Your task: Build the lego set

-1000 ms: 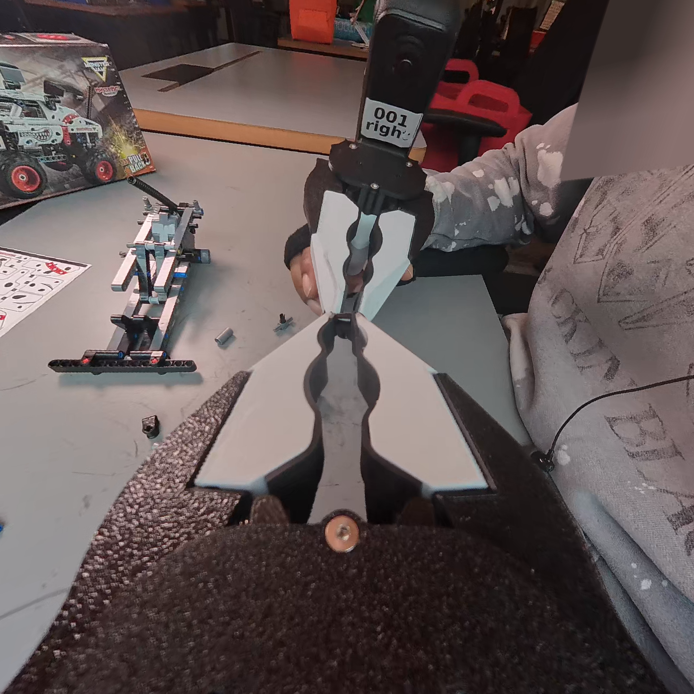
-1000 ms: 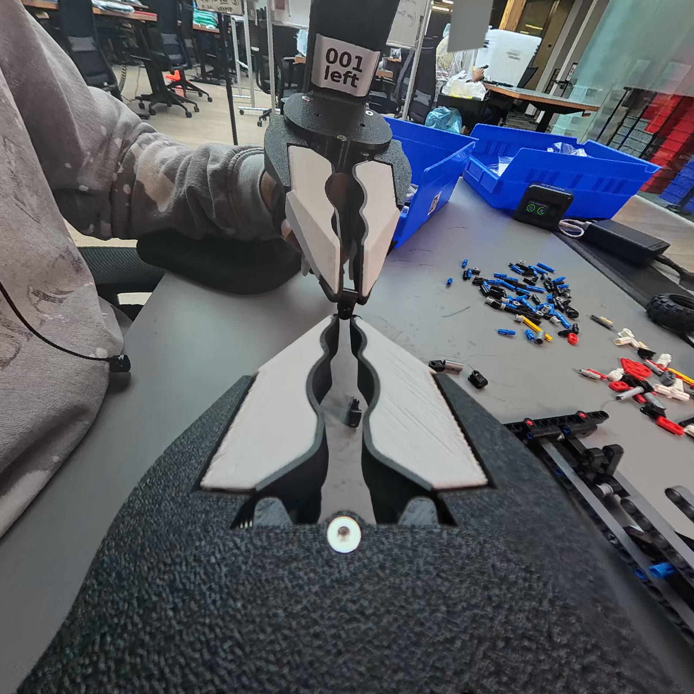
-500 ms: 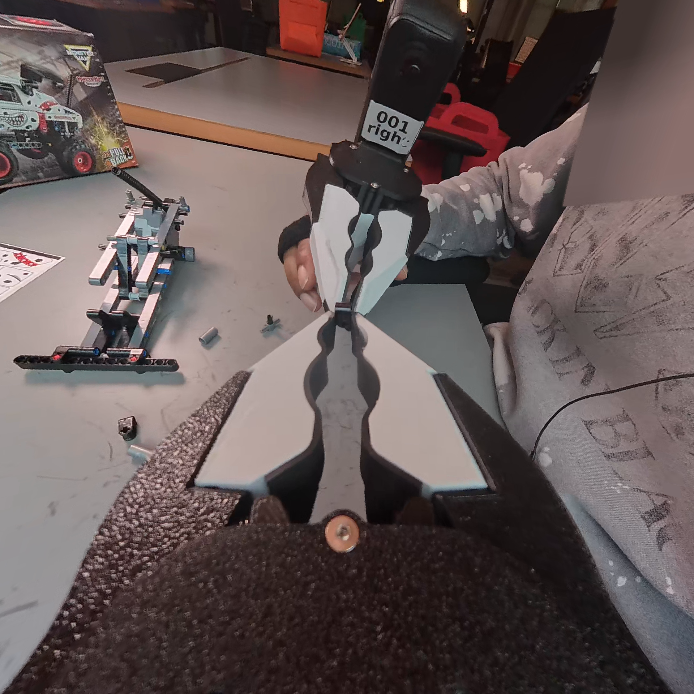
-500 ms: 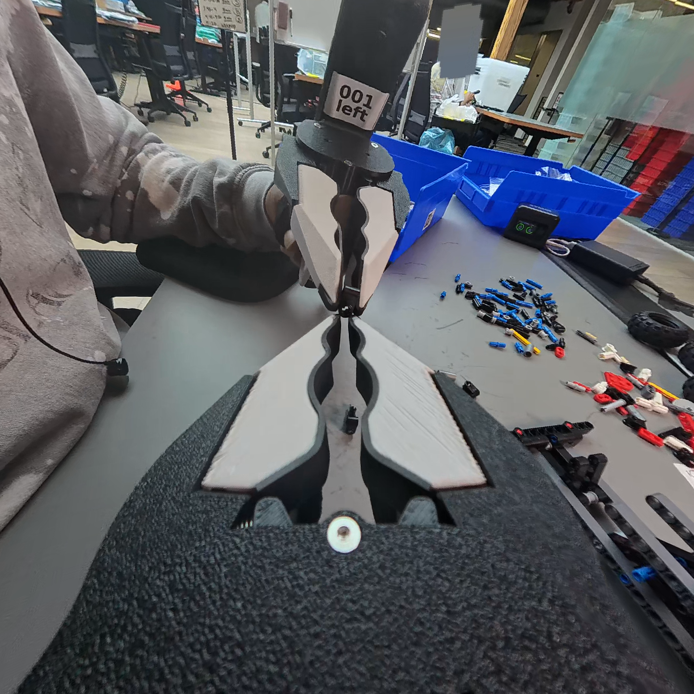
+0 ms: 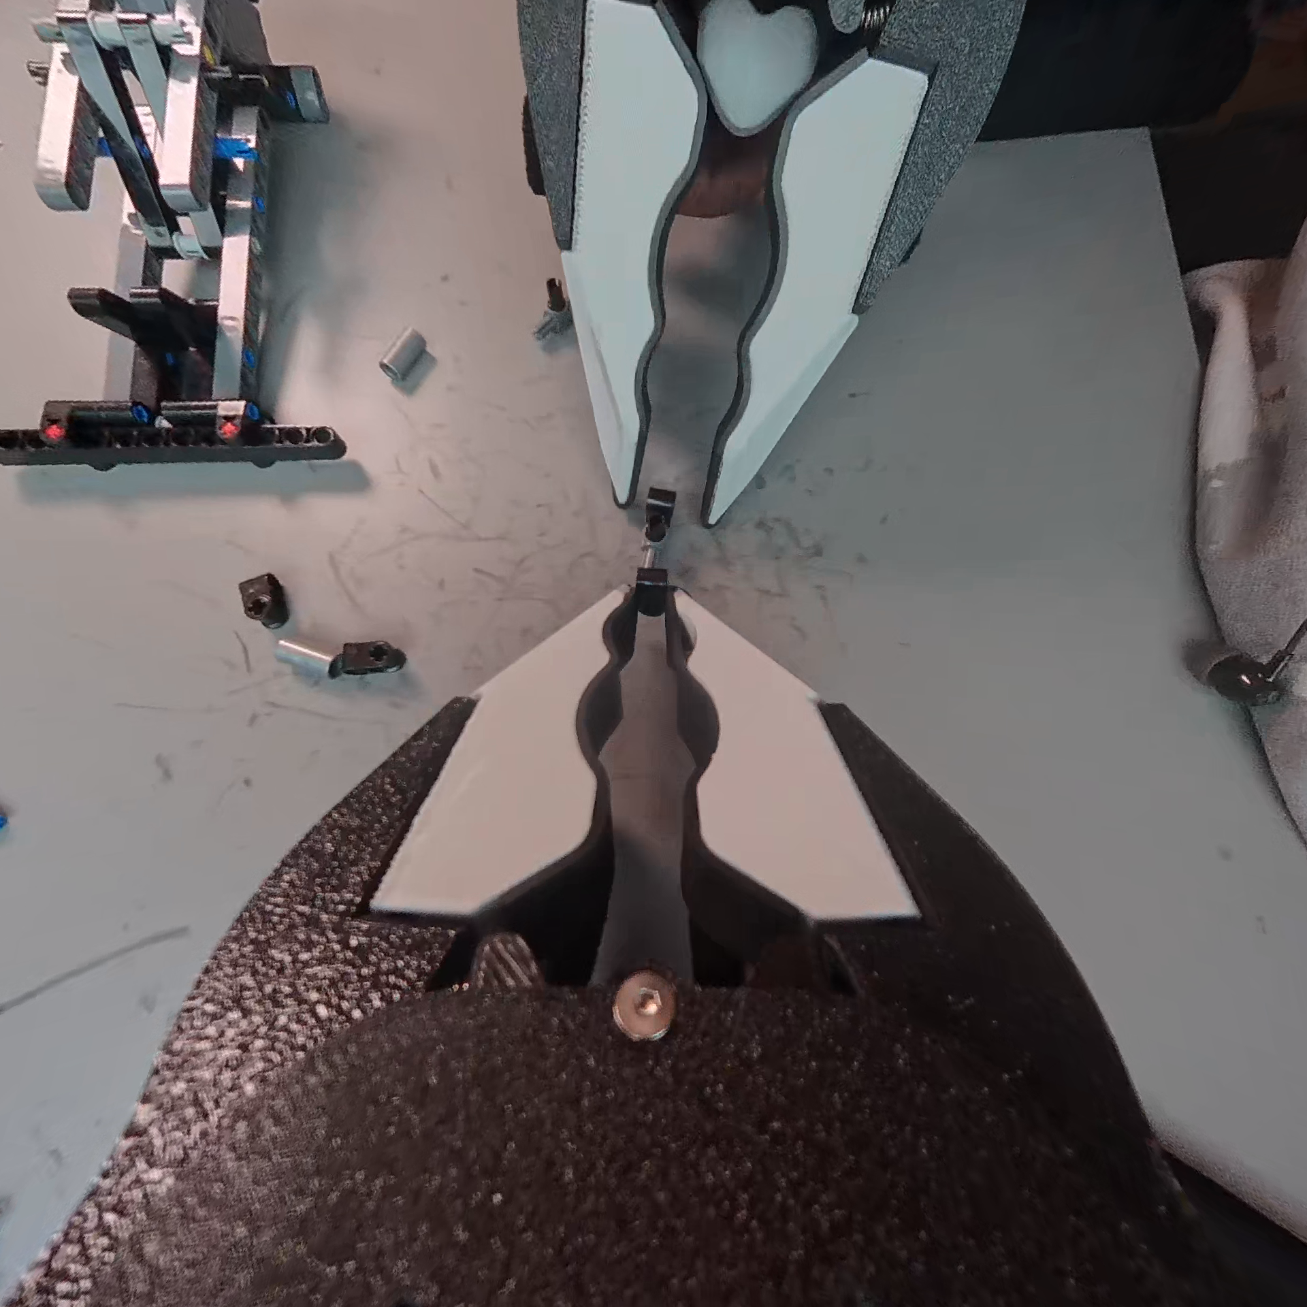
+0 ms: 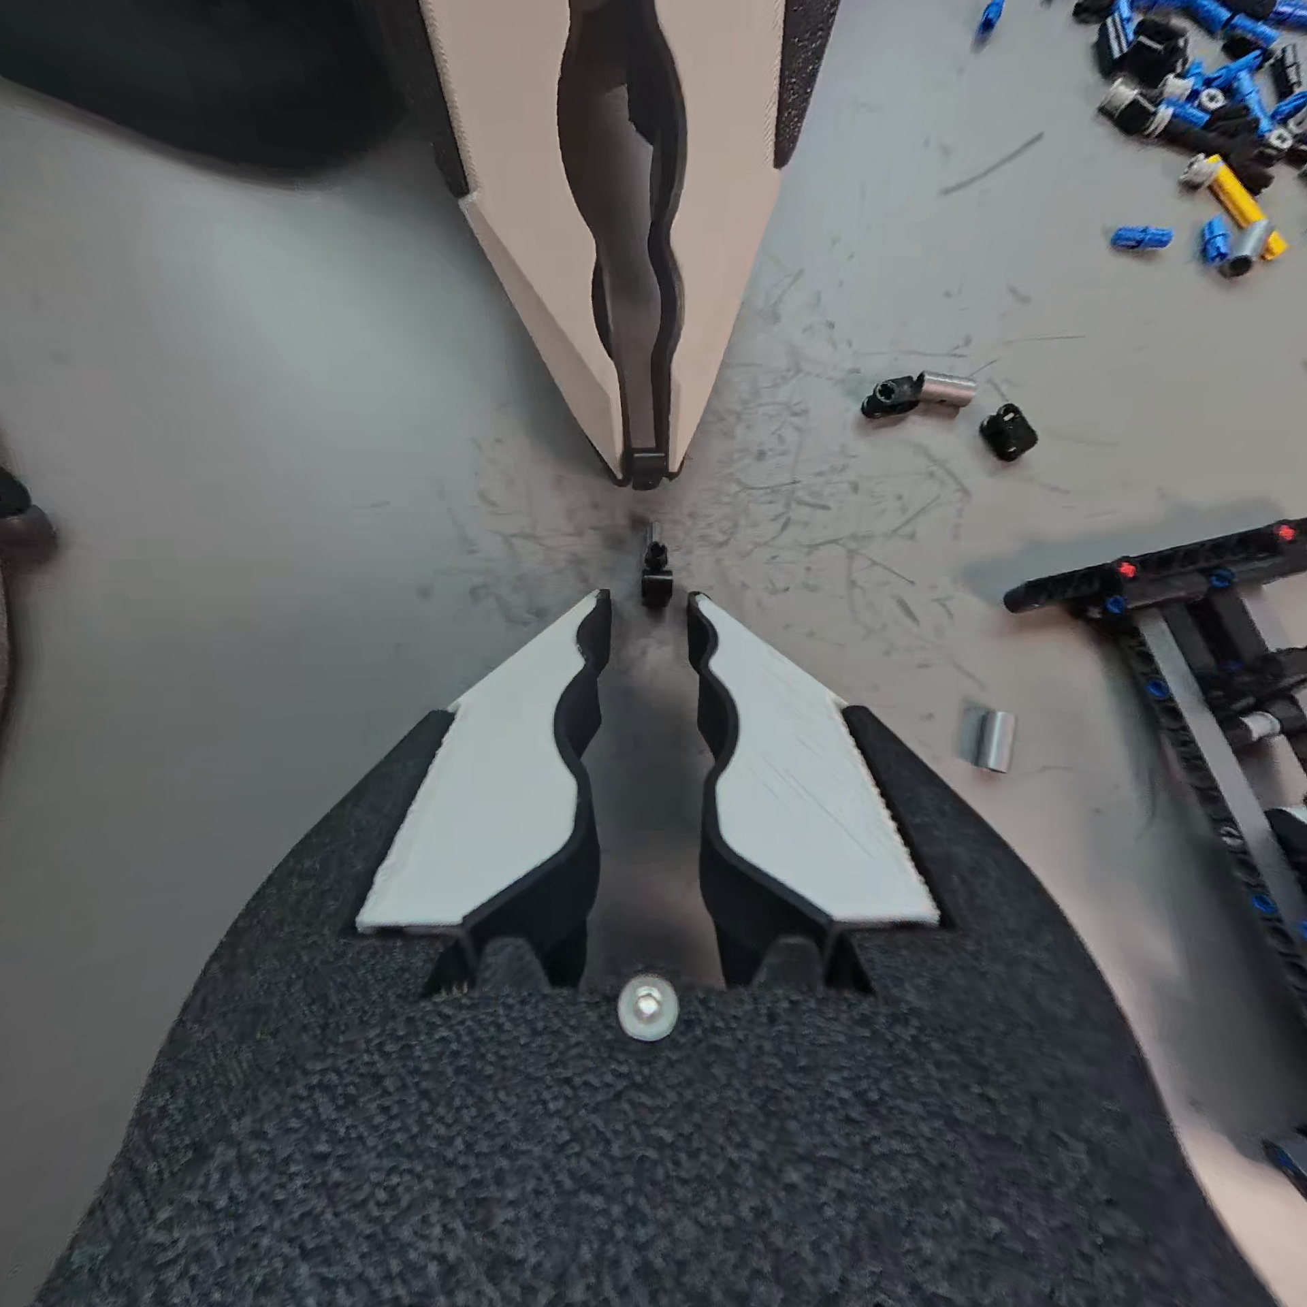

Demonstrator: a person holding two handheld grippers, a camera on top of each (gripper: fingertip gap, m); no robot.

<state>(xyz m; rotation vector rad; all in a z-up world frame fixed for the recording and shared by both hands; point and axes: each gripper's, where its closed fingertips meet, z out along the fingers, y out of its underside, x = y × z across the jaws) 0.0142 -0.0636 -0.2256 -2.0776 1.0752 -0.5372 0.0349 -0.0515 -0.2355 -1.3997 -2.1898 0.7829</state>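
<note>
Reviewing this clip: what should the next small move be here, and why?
Probably close the right gripper on the small black connector lying on the table: its jaws stand open around it, while the left gripper is already shut on a black piece.

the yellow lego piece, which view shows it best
The right wrist view. The yellow lego piece lies near its upper right edge, in the scattered blue and black parts. The left wrist view does not show it; it shows the partly built frame instead.

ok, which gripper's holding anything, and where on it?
Left gripper pinches a small black connector by one end; right gripper is open, holding nothing.
</note>
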